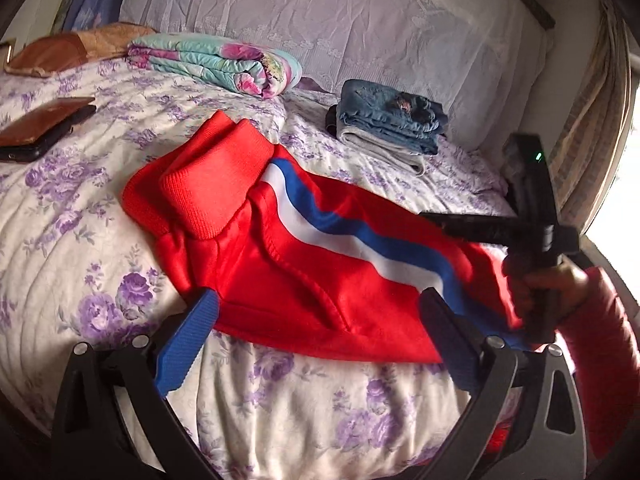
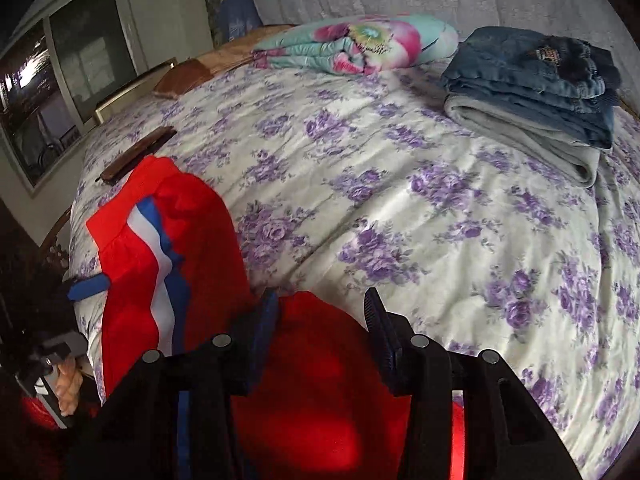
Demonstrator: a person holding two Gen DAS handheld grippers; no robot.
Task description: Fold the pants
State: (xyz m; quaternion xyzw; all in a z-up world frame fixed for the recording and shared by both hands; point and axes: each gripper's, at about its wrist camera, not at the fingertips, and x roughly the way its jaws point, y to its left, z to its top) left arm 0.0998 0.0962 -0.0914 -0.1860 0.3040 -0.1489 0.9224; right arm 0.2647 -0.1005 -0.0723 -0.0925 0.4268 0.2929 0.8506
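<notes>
Red pants [image 1: 304, 248] lie partly folded on the flowered bedspread [image 1: 80, 216], long axis running from cuffs to waist. The left gripper [image 1: 320, 312], spread wide and holding nothing, is at their near edge. The right gripper [image 2: 320, 320], half-open over red cloth, grips nothing visible. Folded jeans [image 1: 392, 120] sit well beyond.

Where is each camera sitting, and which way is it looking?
Left wrist view: sits on the left claw, looks across the bed at the red pants; the right claw and a hand show.
Right wrist view: sits on the right claw, looks down over the pants and bed; the left claw and some fingers show.
Both share: pants, folded jeans, floral quilt.
</notes>
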